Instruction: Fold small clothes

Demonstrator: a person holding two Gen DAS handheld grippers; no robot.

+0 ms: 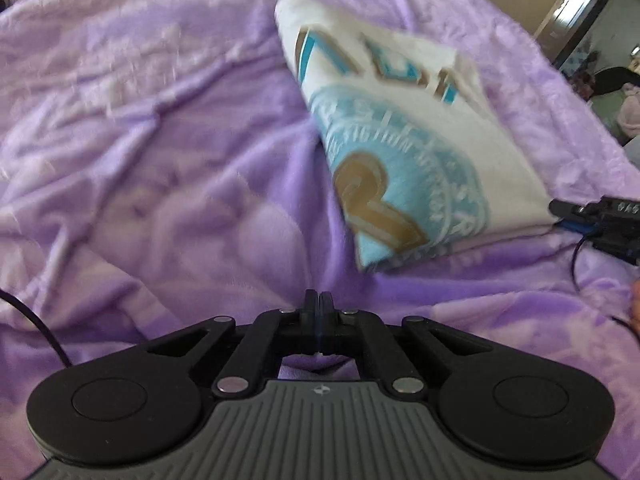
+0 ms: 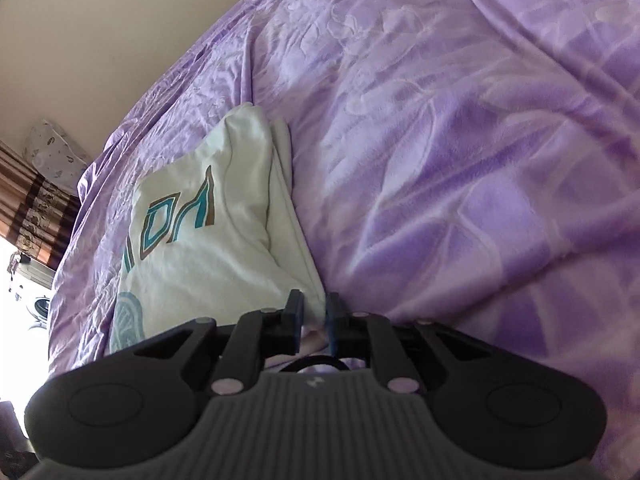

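Purple bedspread (image 1: 160, 128) covers the bed, wrinkled and plush, with a faint pattern pressed into its pile. On it lies a folded white T-shirt (image 1: 400, 128), printed with teal and tan lettering and a pale blue round emblem. In the left wrist view the shirt sits ahead and to the right of the left tool (image 1: 319, 300), well apart from it, one corner pointing away and the folded bulk running toward the right edge of the frame. The left tool has its two fingers pressed together with nothing between them, hanging just above the bedspread.

At the right edge of that same view the right tool (image 1: 560, 208) shows as a dark tip touching the near corner of the shirt, with a thin black cable (image 1: 574, 264) curving below it. That view is blurred, so the small print on the emblem cannot be read.

In the right wrist view the right tool (image 2: 316, 312) is clamped on the corner of the T-shirt (image 2: 200, 240), white cloth pinched in the narrow gap between its fingers. The shirt spreads away to the left of the tool, its layered folded edge running along the right side against the bedspread (image 2: 460, 140). Beyond the bed a pale wall (image 2: 100, 40), a patterned pillow (image 2: 52, 152) and a brown striped curtain (image 2: 40, 208) show at the left.
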